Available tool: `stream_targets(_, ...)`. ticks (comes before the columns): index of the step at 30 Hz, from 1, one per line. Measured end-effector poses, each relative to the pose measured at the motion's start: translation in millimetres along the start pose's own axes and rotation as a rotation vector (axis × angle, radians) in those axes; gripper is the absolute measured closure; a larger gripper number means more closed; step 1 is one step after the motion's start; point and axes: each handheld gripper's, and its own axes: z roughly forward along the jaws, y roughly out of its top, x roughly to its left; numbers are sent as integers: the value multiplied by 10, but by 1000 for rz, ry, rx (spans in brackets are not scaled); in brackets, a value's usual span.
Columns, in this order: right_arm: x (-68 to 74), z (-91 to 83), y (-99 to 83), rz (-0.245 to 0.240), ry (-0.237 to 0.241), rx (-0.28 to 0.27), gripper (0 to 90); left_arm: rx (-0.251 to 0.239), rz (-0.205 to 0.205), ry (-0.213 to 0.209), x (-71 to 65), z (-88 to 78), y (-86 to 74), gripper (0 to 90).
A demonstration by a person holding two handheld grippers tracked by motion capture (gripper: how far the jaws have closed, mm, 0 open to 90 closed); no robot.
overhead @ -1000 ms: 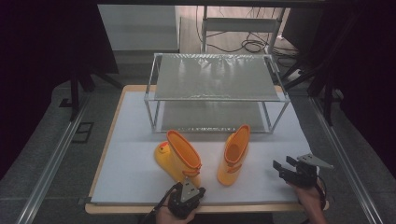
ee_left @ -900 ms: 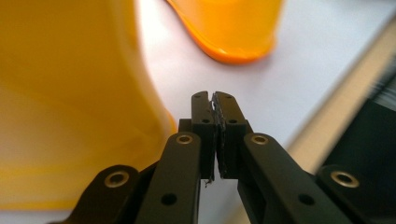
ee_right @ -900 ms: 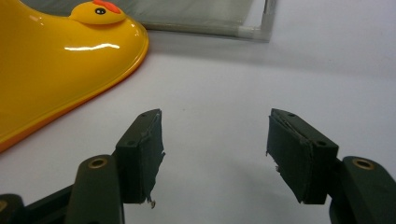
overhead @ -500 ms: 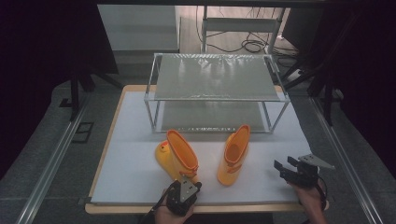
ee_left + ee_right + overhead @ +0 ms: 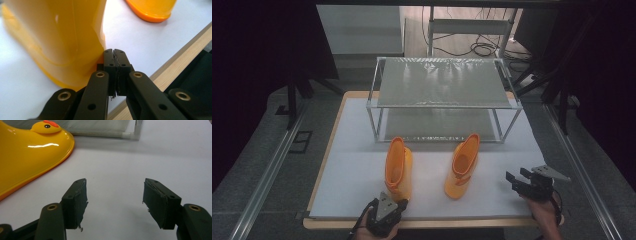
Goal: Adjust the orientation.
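Two yellow-orange rubber boots stand on the white table top [image 5: 354, 175]. The left boot [image 5: 398, 167] is near the front edge; my left gripper [image 5: 396, 199] is right behind its heel, jaws shut together with nothing between them. Up close, the left gripper [image 5: 115, 53] has its closed tips against the base of the left boot [image 5: 57, 37]. The right boot [image 5: 463, 167] stands apart to the right, and its toe carries a small duck face [image 5: 46, 126]. My right gripper [image 5: 517, 176] rests open to the right of it. The right gripper [image 5: 115, 195] has bare table between its pads.
A metal-framed rack with two mesh shelves [image 5: 444, 82] stands at the back of the table, just behind the boots. The wooden table edge [image 5: 180, 50] runs close beside my left gripper. Dark floor and rails surround the table.
My left gripper has shifted to the left along the front edge. The left boot has swung from a slanted pose to point straight at the rack. The right gripper has stayed put.
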Motion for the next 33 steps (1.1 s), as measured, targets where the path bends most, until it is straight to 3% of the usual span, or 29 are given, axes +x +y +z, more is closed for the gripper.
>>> stream_targets(14, 8, 16, -7, -1, 3, 4, 357, -12, -126, 83, 476, -218, -107, 865)
stream_targets(18, 7, 16, -7, -1, 3, 3, 358, -12, -118, 84, 443, -229, -116, 837)
stream_targets(22, -2, 15, -7, 0, 3, 5, 358, 1, -85, 59, 329, -210, -90, 805)
stream_targets(26, -6, 12, -7, 0, 2, 5, 358, 38, -24, -26, 194, -94, 40, 737)
stream_targets(32, -15, 10, -8, 3, 2, 3, 358, 74, -7, -82, 129, 57, 214, 659)
stream_targets(33, -18, 11, -12, 1, 2, 3, 358, 98, -1, -103, 118, 106, 270, 644)
